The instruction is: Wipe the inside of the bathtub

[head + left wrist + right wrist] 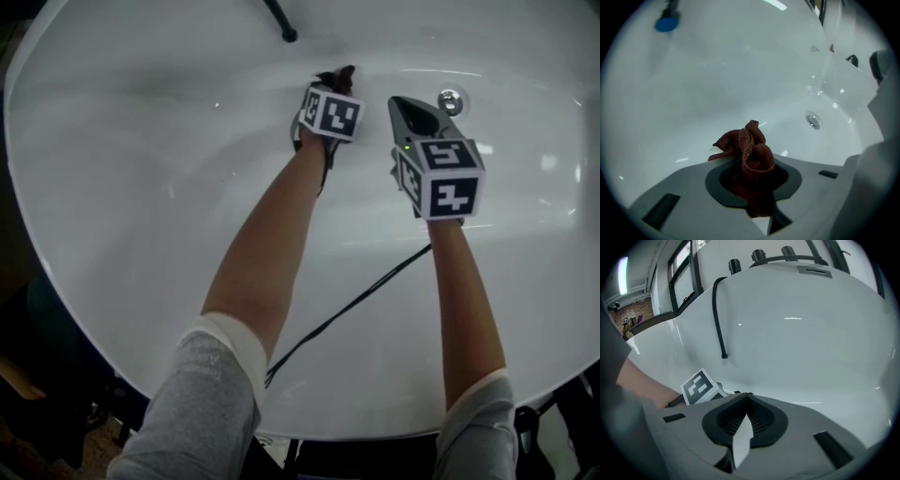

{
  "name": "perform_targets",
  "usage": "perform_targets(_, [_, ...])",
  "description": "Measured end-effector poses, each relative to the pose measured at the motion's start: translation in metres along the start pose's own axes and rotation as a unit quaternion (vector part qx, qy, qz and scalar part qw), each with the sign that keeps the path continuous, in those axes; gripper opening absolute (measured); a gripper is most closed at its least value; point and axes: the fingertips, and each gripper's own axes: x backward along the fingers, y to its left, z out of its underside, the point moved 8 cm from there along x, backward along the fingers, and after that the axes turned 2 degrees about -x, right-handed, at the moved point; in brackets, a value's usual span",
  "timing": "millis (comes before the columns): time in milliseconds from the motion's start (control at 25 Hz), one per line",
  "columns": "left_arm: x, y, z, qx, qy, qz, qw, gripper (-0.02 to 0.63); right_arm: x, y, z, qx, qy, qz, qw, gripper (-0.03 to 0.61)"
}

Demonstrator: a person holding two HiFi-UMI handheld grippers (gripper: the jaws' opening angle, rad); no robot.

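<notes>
Pinching a bunched dark-red cloth [747,150] whose length runs forward past their tips, the left gripper's [752,176] fingers [719,183] hover over the white bathtub's [717,79] curved floor, near the drain [813,120]. The right gripper's [747,399] fingers [726,420] meet at their tips, empty.

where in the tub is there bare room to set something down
Widest bare patch: bathtub floor left of the left arm. Another lies right of the right claw, below the drain. Crowded: mid-tub, around the left claw, its cloth and the cable.
</notes>
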Motion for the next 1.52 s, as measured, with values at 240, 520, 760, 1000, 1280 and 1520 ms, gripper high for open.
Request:
perform_targets(240, [0.002,-0.002,0.004,-0.008,-0.009,-0.021,0.9997,0.087,0.003,-0.006,0.009,-0.003,0.010,0.010,1.000,0.006])
perform_targets(520, [0.040,0.097,0.049,0.062,0.005,-0.127,0.9900,0.087,0.003,0.001,0.006,-0.011,0.008,0.004,1.000,0.006])
perform_targets(760, [0.059,0.123,0.088,0.130,0.026,-0.158,0.9785,0.087,0.002,0.013,-0.002,-0.008,0.005,-0.006,1.000,0.006])
perform_targets(1000, [0.036,0.034,0.078,0.121,0.030,-0.079,0.9891,0.087,0.006,0.004,0.001,-0.012,0.008,0.006,1.000,0.006])
perform_targets(1280, [0.014,-0.052,0.046,0.037,0.018,0.008,0.9991,0.087,0.010,0.005,0.007,-0.005,0.021,0.011,1.000,0.006])
perform_targets(1520, [0.033,0.004,0.077,0.090,0.008,-0.039,0.9952,0.087,0.009,0.009,0.007,-0.006,0.020,0.007,1.000,0.006])
